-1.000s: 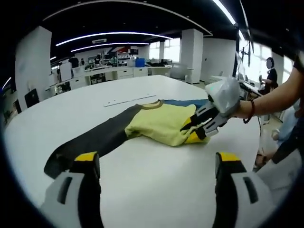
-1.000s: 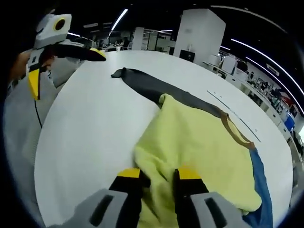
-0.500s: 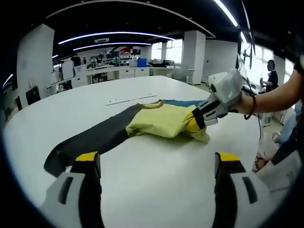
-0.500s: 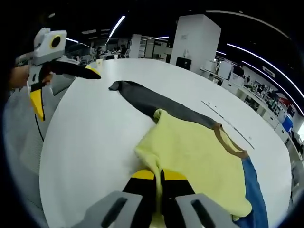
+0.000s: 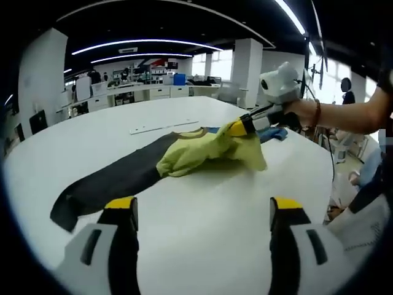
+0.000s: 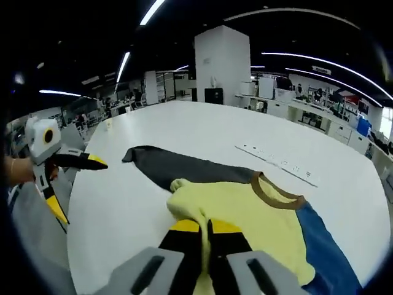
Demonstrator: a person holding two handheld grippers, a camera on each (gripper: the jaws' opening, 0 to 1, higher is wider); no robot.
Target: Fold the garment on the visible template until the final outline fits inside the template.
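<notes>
Fabric of the yellow garment (image 6: 258, 215) sits pinched in my right gripper (image 6: 204, 228) (lifted off the white table (image 5: 202, 209)); my left gripper (image 5: 202, 212) gapes, grasping nothing.

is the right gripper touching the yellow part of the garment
Touching. The right gripper view shows the right gripper with jaws shut on a pinched fold of the garment; the left gripper view shows it lifting the cloth.

Room: we see a large open office with a dark ceiling (image 5: 153, 18).
Light: long curved light strips (image 5: 153, 46) run overhead.
Pillars: white square columns (image 6: 224, 64) stand behind.
Furniture: a big white table (image 5: 202, 233); desks (image 5: 153, 92) further back.
Windows: bright windows (image 5: 221, 61) at the far side.
</notes>
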